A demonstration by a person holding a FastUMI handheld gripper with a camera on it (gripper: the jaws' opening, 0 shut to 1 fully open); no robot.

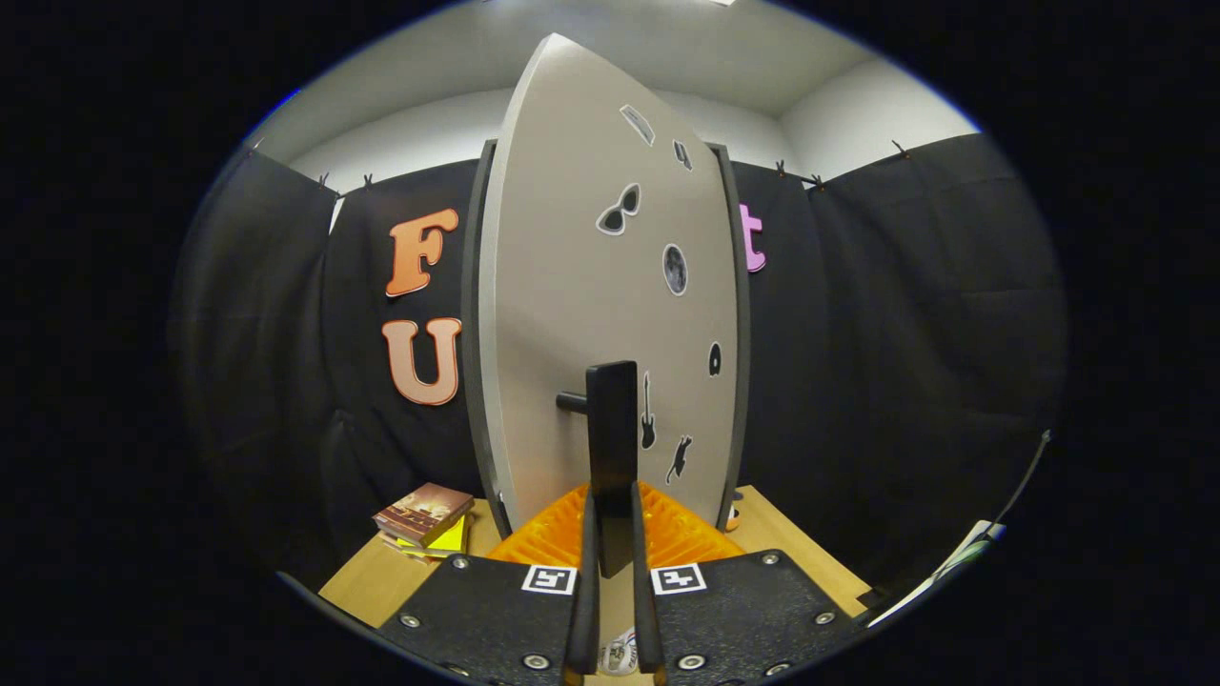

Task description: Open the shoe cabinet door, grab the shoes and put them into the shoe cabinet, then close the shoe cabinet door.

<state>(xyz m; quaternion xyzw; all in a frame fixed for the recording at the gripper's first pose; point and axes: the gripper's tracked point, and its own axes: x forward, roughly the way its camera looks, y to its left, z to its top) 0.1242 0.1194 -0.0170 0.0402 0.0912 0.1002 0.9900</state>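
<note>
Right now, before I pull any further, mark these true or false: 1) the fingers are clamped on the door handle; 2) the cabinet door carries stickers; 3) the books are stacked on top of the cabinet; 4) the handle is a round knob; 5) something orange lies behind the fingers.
1) True: the gripper has both fingers pressed on the handle.
2) True: the cabinet door bears several stickers, a sunglasses sticker among them.
3) False: the books lie on the wooden table, beside the cabinet.
4) False: it is a flat upright bar on a short post.
5) True: a ribbed orange mat lies there.
</note>
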